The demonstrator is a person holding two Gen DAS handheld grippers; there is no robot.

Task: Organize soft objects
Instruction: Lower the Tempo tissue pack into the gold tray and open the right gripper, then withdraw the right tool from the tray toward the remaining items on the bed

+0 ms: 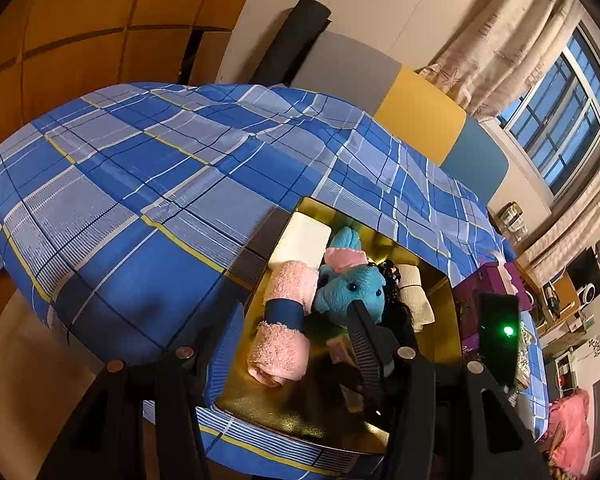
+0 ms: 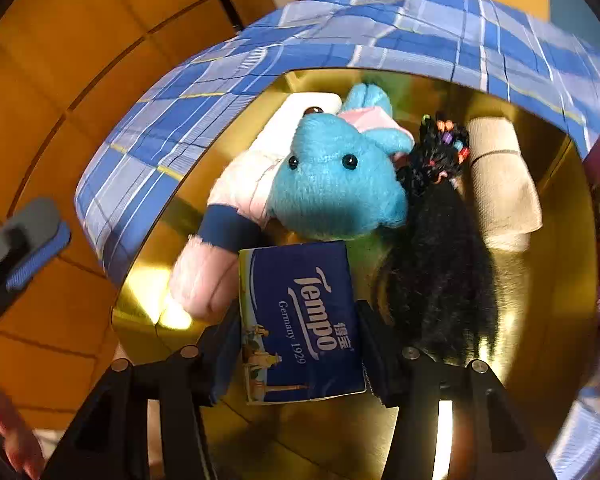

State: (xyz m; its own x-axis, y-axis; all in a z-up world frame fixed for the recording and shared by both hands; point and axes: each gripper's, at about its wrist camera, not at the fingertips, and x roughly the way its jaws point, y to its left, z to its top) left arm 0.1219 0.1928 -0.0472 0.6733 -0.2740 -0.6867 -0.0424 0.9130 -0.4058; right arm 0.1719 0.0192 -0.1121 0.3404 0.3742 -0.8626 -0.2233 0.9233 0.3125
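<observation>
A gold tray [image 1: 256,404] [image 2: 540,320] lies on a blue plaid bed. In it are a white block [image 1: 300,240], a rolled pink towel with a navy band [image 1: 284,320] [image 2: 220,232], a blue plush toy [image 1: 350,290] [image 2: 336,188], a black hairy item with coloured beads [image 2: 440,248] and a rolled beige cloth [image 1: 416,292] [image 2: 500,184]. My right gripper [image 2: 298,316] is shut on a blue Tempo tissue pack [image 2: 300,324], held low over the tray's near part. My left gripper [image 1: 292,328] is open over the tray's near edge, with nothing between its fingers.
The plaid bedspread [image 1: 140,184] covers the bed; a grey, yellow and teal headboard [image 1: 420,116] stands behind. A purple box [image 1: 496,284] sits right of the tray. Wooden floor [image 2: 60,100] lies to the left. A window and curtains [image 1: 560,92] are at the right.
</observation>
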